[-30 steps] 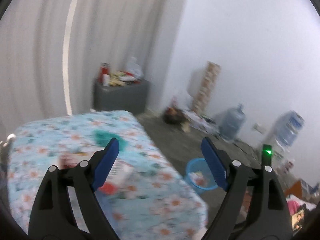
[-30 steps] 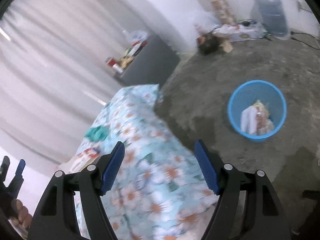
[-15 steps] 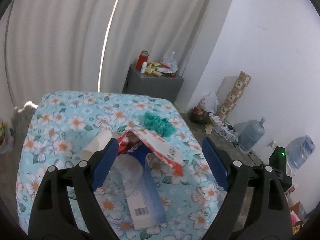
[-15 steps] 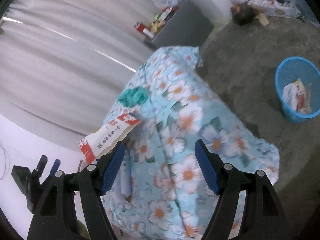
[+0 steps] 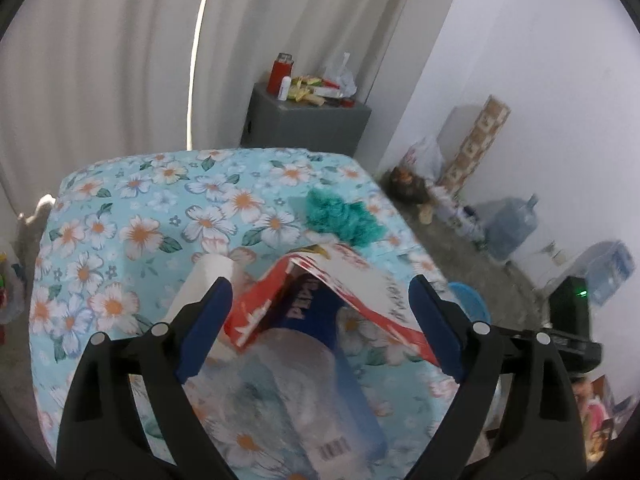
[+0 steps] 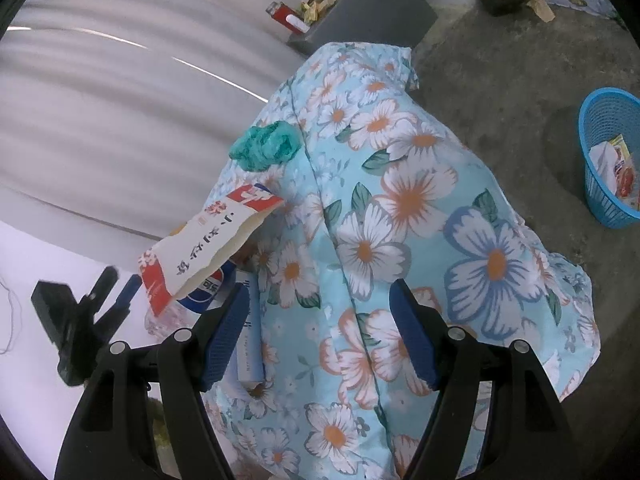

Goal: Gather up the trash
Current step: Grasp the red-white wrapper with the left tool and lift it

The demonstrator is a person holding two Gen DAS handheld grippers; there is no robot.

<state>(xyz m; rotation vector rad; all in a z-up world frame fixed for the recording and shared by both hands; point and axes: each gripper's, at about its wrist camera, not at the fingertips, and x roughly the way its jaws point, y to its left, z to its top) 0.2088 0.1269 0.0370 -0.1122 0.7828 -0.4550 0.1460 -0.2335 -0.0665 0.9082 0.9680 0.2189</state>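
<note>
- Left gripper point(image 5: 320, 330): angled down over the table, jaws wide & opening further; trash pile sits between the blue pads but pads aren't pressing on anything.
- Between its fingers: red/white snack wrapper point(image 5: 340, 292) tented over a clear Pepsi bottle point(image 5: 308, 344) w/ blue label; white paper roll point(image 5: 204, 280) just beside the left pad.
- Teal crumpled wad point(image 5: 344, 218) lies farther back on the floral tablecloth point(image 5: 132, 216), apart from the wrapper pile.
- Right gripper point(image 6: 318, 336): tilted down over the cloth's draped side, jaws spread, nothing between them but cloth below.
- From the right wrist view: same wrapper point(image 6: 208, 248) & bottle point(image 6: 200, 292) are to the left of its left pad; left gripper body visible at far left edge.
- Blue basket point(image 6: 604, 156) stands on the concrete floor, well apart from the table, w/ some wrappers already inside.
- Bkgd: grey cabinet point(image 5: 304, 120) w/ clutter on top against the curtain; water jugs point(image 5: 512, 224) by the wall.
</note>
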